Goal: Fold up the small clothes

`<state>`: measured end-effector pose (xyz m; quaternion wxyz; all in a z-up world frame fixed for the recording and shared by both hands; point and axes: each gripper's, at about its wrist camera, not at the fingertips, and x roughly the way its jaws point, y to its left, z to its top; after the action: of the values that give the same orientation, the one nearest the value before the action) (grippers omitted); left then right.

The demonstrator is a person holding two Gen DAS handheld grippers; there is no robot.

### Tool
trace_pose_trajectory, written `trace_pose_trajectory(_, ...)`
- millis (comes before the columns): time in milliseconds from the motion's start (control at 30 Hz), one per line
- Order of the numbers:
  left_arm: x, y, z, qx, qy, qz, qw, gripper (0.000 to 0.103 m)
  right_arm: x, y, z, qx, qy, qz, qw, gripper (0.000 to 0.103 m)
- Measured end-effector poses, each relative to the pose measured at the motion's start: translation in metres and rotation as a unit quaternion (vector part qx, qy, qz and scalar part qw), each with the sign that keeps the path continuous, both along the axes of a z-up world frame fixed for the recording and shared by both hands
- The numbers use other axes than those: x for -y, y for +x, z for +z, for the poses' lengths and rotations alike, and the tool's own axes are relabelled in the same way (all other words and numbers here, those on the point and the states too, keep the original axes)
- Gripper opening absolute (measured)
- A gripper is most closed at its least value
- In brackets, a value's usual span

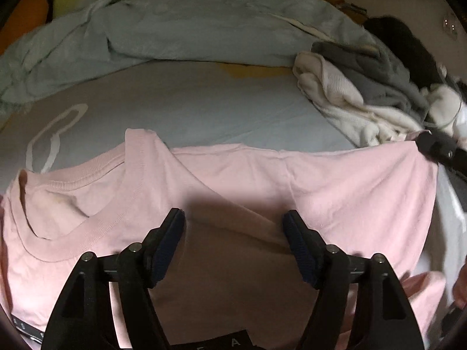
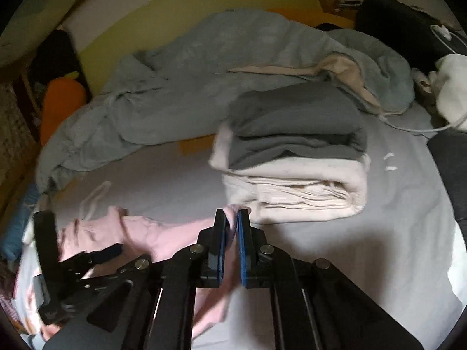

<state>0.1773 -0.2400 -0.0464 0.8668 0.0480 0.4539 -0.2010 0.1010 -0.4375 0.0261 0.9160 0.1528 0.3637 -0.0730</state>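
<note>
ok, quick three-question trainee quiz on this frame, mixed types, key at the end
1. True or false: the right tongs are pinching the pink T-shirt.
2. Multiple choice: the left tongs are A) open above the shirt, B) shut on the collar, C) out of view.
3. Fill in: on the folded stack, the top garment is ____ in colour.

Key: 1 true; 2 A; 3 grey.
</note>
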Motion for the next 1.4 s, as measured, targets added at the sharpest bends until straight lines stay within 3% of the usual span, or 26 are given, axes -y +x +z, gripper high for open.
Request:
trace_pose_trajectory(33,0.001,-0.001,0.000,0.003,0.006,-0.001,1.0000,0.071,0.003,0.001,-0.001,-0.013,-0.004,-0.010,1.000,0.023)
trace_pose_trajectory(100,0.001,-0.001,-0.001,0.005,0.008,0.000,0.9999,0.071,0.011,-0.003,-0.003,-0.027,-0.025,-0.042,0.998,0.051)
trace_pose_trajectory(167,-0.001,0.000,-0.001,0.005,0.001,0.000,1.0000,0.071,0.019,-0.017,0.004,-0.012,-0.030,-0.057,0.998,0.055)
trace_pose_trajectory(267,-0.009,-0.003,0.005,0.011,-0.029,-0.004,0.9995,0.070,0.034,-0.042,0.013,-0.007,0.028,-0.057,0.998,0.055)
trace_pose_trajectory(367,-0.025,-0.021,0.029,0.052,-0.084,-0.007,0.9951,0.067,0.032,-0.061,0.007,-0.010,0.128,-0.003,0.992,0.054)
trace_pose_trajectory(467,-0.038,-0.050,0.057,0.093,-0.133,-0.017,0.9866,0.068,0.009,-0.062,-0.012,-0.054,0.130,0.045,0.989,0.031)
trace_pose_trajectory(600,-0.041,-0.078,0.072,0.114,-0.129,-0.016,0.9850,0.068,-0.006,-0.045,-0.030,-0.083,0.137,0.056,0.986,0.029)
trace_pose_trajectory(667,-0.041,-0.087,0.068,0.107,-0.135,-0.022,0.9849,0.068,-0.008,-0.037,-0.038,-0.092,0.141,0.053,0.984,0.029)
trace_pose_trajectory(700,-0.041,-0.092,0.064,0.096,-0.138,-0.023,0.9856,0.068,-0.008,-0.034,-0.040,-0.097,0.143,0.050,0.984,0.024)
trace_pose_trajectory(767,-0.038,-0.096,0.052,0.067,-0.149,-0.031,0.9861,0.068,-0.011,-0.031,-0.048,-0.108,0.150,0.052,0.981,0.003)
trace_pose_trajectory(867,-0.029,-0.107,0.033,0.023,-0.159,-0.048,0.9858,0.067,-0.008,-0.045,-0.042,-0.092,0.140,0.035,0.985,0.002)
trace_pose_trajectory(933,-0.021,-0.116,0.025,0.000,-0.170,-0.068,0.9831,0.067,-0.006,-0.063,-0.024,-0.062,0.105,0.015,0.992,0.002)
trace_pose_trajectory(1000,-0.011,-0.124,0.019,-0.017,-0.156,-0.083,0.9841,0.067,-0.001,-0.082,-0.012,-0.044,0.090,-0.011,0.995,0.002)
trace_pose_trajectory(1200,0.014,-0.141,0.010,0.027,-0.076,-0.089,0.9928,0.068,0.014,-0.114,-0.022,-0.047,0.156,-0.041,0.986,0.002)
trace_pose_trajectory(1267,0.012,-0.140,0.009,0.028,-0.077,-0.091,0.9924,0.069,0.015,-0.126,-0.025,-0.039,0.171,-0.044,0.984,0.002)
trace_pose_trajectory(1333,0.008,-0.138,0.008,0.021,-0.091,-0.094,0.9912,0.070,0.016,-0.131,-0.022,-0.035,0.147,-0.072,0.986,0.004)
trace_pose_trajectory(1367,0.007,-0.136,0.007,0.017,-0.099,-0.098,0.9902,0.073,0.017,-0.131,-0.021,-0.039,0.137,-0.083,0.986,0.011)
trace_pose_trajectory(1400,0.005,-0.136,0.007,0.015,-0.106,-0.099,0.9893,0.073,0.020,-0.130,-0.021,-0.042,0.132,-0.092,0.986,0.032)
